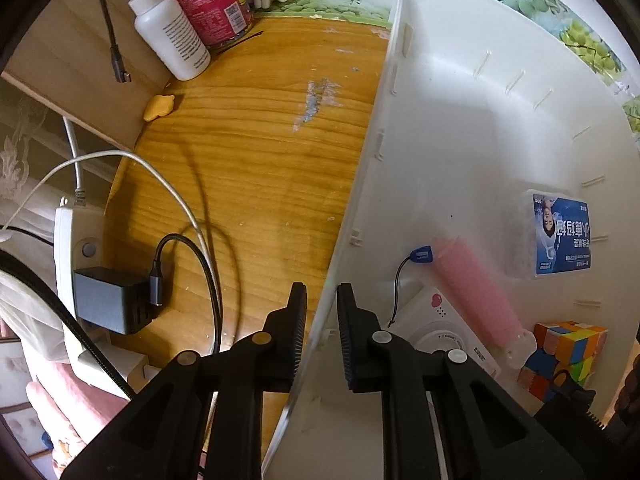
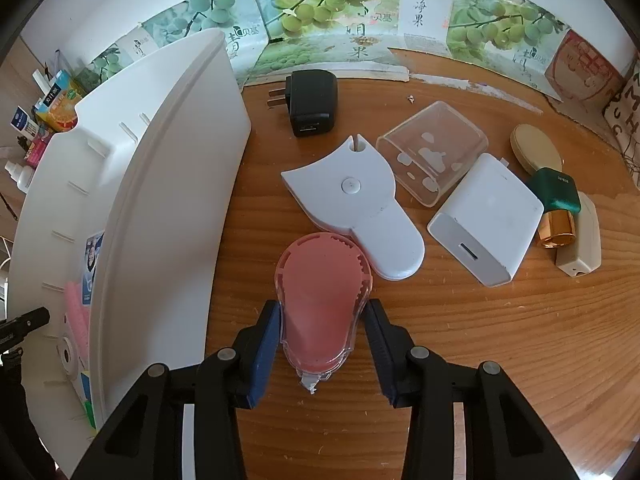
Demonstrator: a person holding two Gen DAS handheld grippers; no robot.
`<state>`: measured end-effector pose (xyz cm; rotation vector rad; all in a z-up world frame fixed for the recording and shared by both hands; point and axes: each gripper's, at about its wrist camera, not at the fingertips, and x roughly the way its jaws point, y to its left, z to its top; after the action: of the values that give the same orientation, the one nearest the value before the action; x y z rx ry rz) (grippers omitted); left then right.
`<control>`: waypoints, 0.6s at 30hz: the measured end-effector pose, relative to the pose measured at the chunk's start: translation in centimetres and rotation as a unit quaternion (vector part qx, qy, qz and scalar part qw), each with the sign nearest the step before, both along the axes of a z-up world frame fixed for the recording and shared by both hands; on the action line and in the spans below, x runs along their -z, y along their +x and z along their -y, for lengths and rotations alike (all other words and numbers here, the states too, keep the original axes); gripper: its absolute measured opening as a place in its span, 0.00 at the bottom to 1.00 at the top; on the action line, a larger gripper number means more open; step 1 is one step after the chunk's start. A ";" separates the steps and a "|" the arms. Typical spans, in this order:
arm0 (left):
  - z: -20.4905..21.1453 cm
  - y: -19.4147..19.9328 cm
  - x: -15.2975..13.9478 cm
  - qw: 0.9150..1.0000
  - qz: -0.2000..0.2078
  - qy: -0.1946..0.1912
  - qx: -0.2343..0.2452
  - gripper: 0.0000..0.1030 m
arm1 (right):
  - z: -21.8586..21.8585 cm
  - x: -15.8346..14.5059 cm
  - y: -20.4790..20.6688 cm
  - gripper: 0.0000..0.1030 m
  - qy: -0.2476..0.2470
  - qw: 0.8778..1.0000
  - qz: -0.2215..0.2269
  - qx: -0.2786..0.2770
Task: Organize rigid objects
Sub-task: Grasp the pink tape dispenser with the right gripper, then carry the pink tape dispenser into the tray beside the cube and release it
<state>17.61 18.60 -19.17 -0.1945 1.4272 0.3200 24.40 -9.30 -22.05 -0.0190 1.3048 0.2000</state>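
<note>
right tongs (image 2: pixel 322 320) clasp the pink tape dispenser (image 2: pixel 320 300) (beside white bin (image 2: pixel 168 184)).

Both views are evenly and brightly lit. The white bin (image 1: pixel 460 128) interior is near overexposure toward its upper right wall. Cables cast soft curved shadows on the counter (image 1: pixel 256 152) left of the bin. Fisheye distortion bends straight edges; frame corners are vignetted black. Focus is sharp overall.

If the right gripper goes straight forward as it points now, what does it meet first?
The right gripper already has the pink tape dispenser between its fingers; beyond that, probably the white flat gadget.
</note>
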 end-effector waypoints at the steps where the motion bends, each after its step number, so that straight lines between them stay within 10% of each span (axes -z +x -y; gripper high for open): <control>1: 0.0 0.1 0.1 1.000 -0.001 0.001 0.001 0.15 | 0.0 0.0 0.2 0.42 0.000 1.000 -0.001 0.000; 18: 1.9 1.3 0.0 0.999 0.007 0.002 0.042 0.13 | 2.1 -2.1 -1.8 0.41 0.025 0.999 0.003 0.033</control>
<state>18.87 16.74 -19.21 -0.1321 1.4157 0.2514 22.64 -11.37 -19.99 0.0669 1.2919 0.1763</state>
